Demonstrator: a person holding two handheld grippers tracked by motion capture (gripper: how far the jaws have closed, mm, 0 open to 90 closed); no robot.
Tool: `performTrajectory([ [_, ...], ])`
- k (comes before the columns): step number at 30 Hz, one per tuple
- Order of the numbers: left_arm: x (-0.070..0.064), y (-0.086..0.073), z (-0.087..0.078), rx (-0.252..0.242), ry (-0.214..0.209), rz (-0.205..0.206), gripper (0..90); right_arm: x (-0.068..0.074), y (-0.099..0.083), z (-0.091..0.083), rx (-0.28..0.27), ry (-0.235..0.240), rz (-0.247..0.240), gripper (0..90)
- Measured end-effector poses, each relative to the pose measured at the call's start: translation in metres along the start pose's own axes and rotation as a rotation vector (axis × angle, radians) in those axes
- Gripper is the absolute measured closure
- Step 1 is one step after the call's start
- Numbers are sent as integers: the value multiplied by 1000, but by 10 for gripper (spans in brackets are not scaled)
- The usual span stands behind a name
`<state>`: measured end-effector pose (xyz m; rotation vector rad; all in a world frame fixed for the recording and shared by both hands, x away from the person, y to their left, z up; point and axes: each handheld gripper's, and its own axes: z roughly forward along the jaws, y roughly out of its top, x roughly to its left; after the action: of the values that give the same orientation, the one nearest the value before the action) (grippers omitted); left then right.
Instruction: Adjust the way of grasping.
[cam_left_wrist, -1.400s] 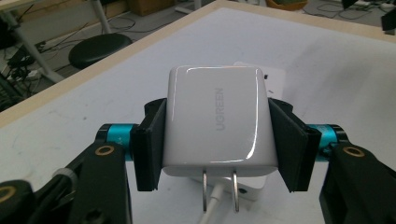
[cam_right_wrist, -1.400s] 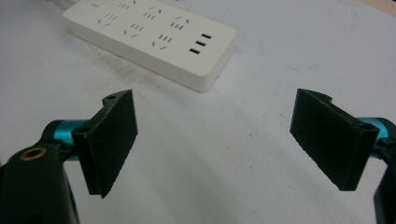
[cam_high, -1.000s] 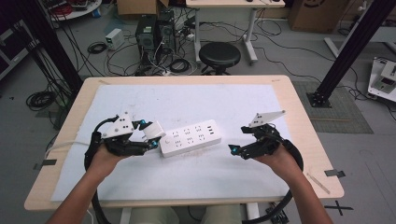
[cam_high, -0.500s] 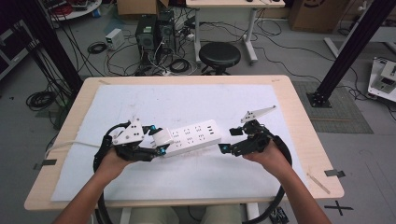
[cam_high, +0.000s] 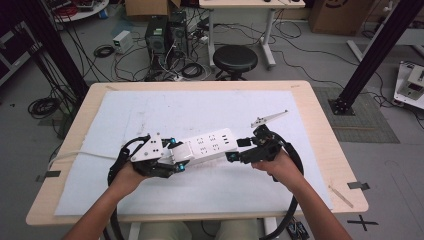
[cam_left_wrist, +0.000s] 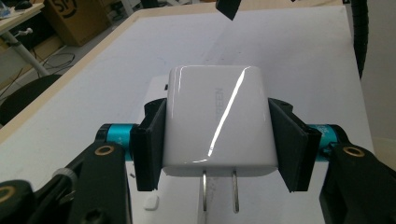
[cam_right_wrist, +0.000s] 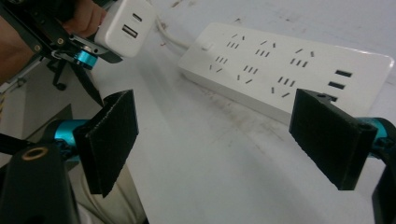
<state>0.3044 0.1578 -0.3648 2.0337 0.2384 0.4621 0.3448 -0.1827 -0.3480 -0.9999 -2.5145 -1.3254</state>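
Note:
My left gripper (cam_left_wrist: 217, 140) is shut on a white charger block (cam_left_wrist: 218, 122), whose two metal prongs point back toward the camera. In the high view the charger (cam_high: 181, 152) hangs over the left end of a white power strip (cam_high: 212, 146) lying on the white mat. The strip's sockets and switch face up in the right gripper view, where the power strip (cam_right_wrist: 285, 70) lies just ahead of my right gripper (cam_right_wrist: 224, 140). That gripper is open, its pads wide apart with nothing between them. In the high view the right gripper (cam_high: 237, 149) sits at the strip's right end.
A white mat (cam_high: 150, 110) covers most of the wooden table (cam_high: 320, 125). The strip's white cable (cam_high: 80, 155) runs off to the left edge. Black gripper cables loop beside each hand. A stool (cam_high: 235, 59) and computer gear stand beyond the far edge.
Both grippers have moved inward toward the power strip. The left one carried the charger right, over the strip's left end; the right one closed in on the strip's right end.

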Motion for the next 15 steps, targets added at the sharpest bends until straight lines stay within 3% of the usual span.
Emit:
performTrajectory([
  [15, -5, 2, 18, -24, -31, 74, 425, 4, 11, 17, 10, 99, 125, 161],
])
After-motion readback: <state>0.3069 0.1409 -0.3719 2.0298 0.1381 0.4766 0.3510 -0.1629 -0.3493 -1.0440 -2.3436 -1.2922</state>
